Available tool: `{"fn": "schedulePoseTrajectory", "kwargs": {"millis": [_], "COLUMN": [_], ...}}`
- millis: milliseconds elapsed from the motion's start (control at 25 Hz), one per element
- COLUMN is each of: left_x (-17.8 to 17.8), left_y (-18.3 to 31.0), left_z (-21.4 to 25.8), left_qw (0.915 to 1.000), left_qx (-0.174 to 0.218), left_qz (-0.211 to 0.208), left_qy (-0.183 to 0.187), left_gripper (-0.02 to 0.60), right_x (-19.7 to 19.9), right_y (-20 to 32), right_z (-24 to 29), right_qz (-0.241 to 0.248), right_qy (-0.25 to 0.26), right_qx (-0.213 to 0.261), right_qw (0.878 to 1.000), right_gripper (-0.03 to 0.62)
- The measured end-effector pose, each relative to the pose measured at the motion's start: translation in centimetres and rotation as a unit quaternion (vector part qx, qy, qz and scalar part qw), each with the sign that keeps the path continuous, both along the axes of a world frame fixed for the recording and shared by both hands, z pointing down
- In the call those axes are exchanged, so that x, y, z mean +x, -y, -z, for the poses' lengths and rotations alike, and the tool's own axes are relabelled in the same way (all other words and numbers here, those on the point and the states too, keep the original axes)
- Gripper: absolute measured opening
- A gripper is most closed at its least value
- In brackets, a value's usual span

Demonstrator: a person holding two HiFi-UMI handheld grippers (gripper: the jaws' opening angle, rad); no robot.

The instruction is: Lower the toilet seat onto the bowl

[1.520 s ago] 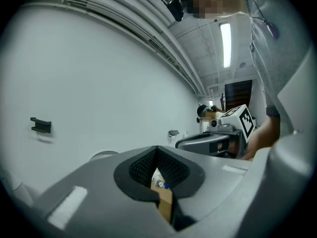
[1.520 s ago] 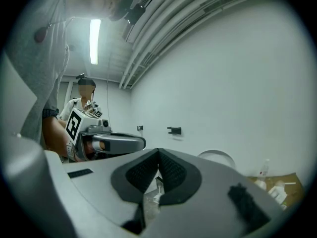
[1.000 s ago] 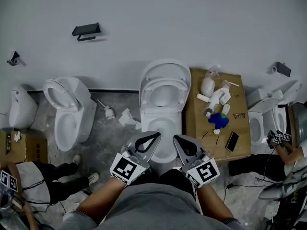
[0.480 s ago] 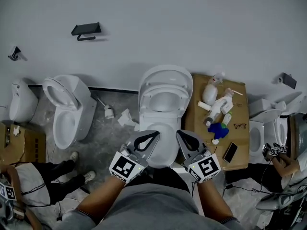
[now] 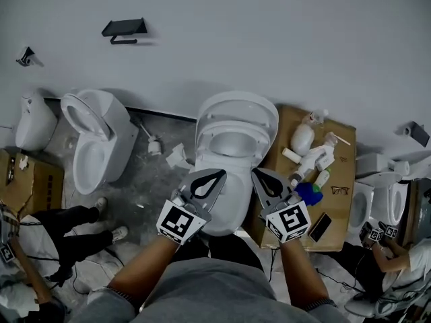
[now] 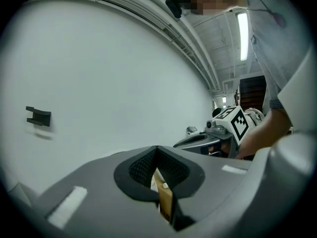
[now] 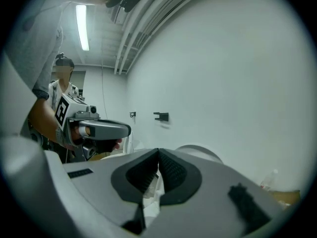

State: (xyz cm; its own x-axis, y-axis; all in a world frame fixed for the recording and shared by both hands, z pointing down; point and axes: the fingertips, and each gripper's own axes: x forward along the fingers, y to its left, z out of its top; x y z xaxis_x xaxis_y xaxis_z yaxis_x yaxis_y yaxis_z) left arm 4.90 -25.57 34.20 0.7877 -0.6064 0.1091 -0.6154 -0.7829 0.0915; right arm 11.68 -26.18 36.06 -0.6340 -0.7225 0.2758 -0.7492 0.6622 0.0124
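Toilet seat (image 5: 237, 124) is standing up. It leans back on the lid (image 5: 236, 103), and the lid rests against the white wall. The bowl (image 5: 232, 207) is open below it, right in front of you.

You hold your left gripper (image 5: 214, 178) and your right gripper (image 5: 259, 175) side by side over the front of the bowl. Both point at the wall. The jaws of each one are pressed together, and nothing is in them. Each gripper's own view shows this too: the left gripper (image 6: 157, 148) has its dark pads touching at the tip, and so does the right gripper (image 7: 158, 150).

The seat is ahead of your jaws and higher up, in the gap between the two grippers. Neither one touches it. Its long way runs from the hinge at the back of the bowl up to its round top edge. That top edge is the part farthest from you, and I think it is the part that has to tip toward you.

Both grippers look about as near to the seat as each other. From the right gripper's view, the round white top (image 7: 200, 151) peeks just over the jaws, so that side may be a good one to reach with
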Motion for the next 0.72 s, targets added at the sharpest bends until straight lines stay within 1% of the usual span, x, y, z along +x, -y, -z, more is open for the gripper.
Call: {"fn": "schedulePoseTrajectory", "kwargs": {"millis": [200, 320, 400, 520, 640, 720], "left_x": [1.0, 1.6, 2.0, 2.6, 2.9, 3.0], "left_y": [2.7, 4.2, 5.2, 6.5, 7.7, 8.3], "left_z": [-1.7, -2.5, -3.1, -4.2, -5.0, -5.4], "left_qw": [0.9997, 0.9996, 0.9994, 0.9992, 0.9987, 0.9985], "left_qx": [0.022, 0.001, -0.002, 0.01, -0.007, -0.007], "left_qz": [0.005, 0.026, 0.032, 0.033, 0.046, 0.05], "left_qy": [0.014, 0.008, 0.01, 0.021, 0.018, 0.021], "left_gripper": [0.006, 0.006, 0.006, 0.006, 0.006, 0.006], "right_x": [0.5, 0.5, 0.5, 0.5, 0.5, 0.4], "right_y": [2.8, 4.4, 5.4, 7.0, 8.7, 9.9], "right_z": [-2.2, -3.9, -5.0, -6.5, -7.7, -8.5], "right_qz": [0.027, 0.051, 0.063, 0.078, 0.098, 0.111], "right_qy": [-0.018, -0.045, -0.07, -0.11, -0.157, -0.188], "right_qx": [-0.016, -0.036, -0.049, -0.064, -0.076, -0.084], "right_qw": [0.999, 0.997, 0.994, 0.989, 0.98, 0.972], "right_gripper": [0.009, 0.008, 0.009, 0.009, 0.009, 0.009]}}
